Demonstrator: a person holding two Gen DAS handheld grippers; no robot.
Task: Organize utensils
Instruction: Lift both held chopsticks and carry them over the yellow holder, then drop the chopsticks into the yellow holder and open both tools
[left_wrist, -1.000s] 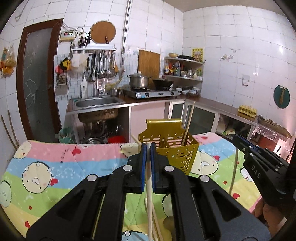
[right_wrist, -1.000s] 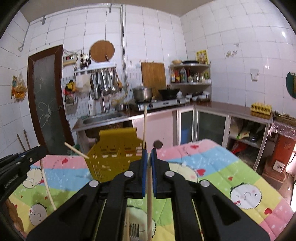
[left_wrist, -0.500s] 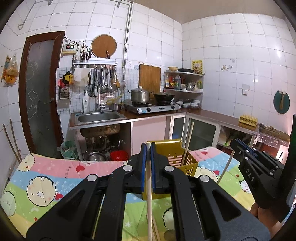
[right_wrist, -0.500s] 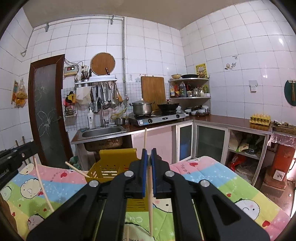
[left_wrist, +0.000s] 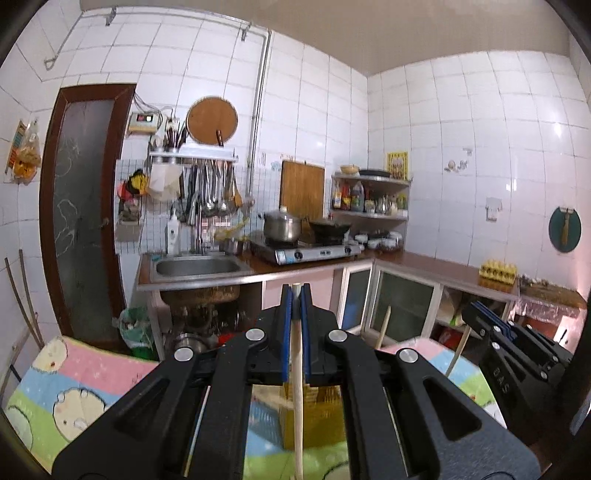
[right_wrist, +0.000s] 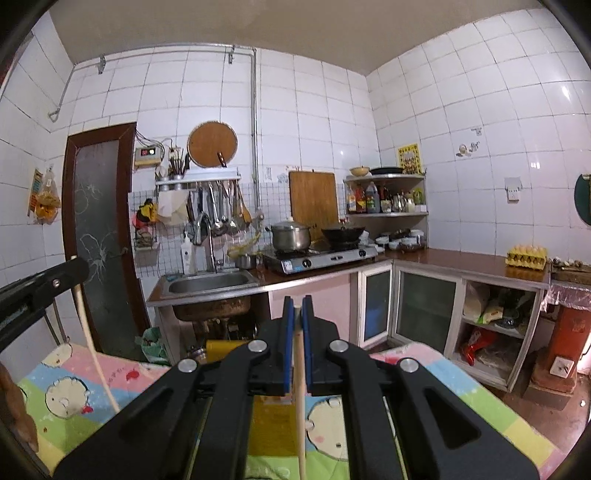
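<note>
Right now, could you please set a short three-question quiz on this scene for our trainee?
1. True or false: the left gripper is shut on a chopstick.
2. What does the right gripper hold? A) spoon B) chopstick C) nothing
3. Fill in: the utensil basket is coloured ____.

Key: 1 true; 2 B; 3 yellow.

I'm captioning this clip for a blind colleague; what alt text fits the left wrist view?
The left gripper is shut on a pale wooden chopstick, held above a yellow utensil basket on a cartoon-print cloth. The right gripper, at the right edge, holds another chopstick; a tiled kitchen with a sink lies behind.
</note>
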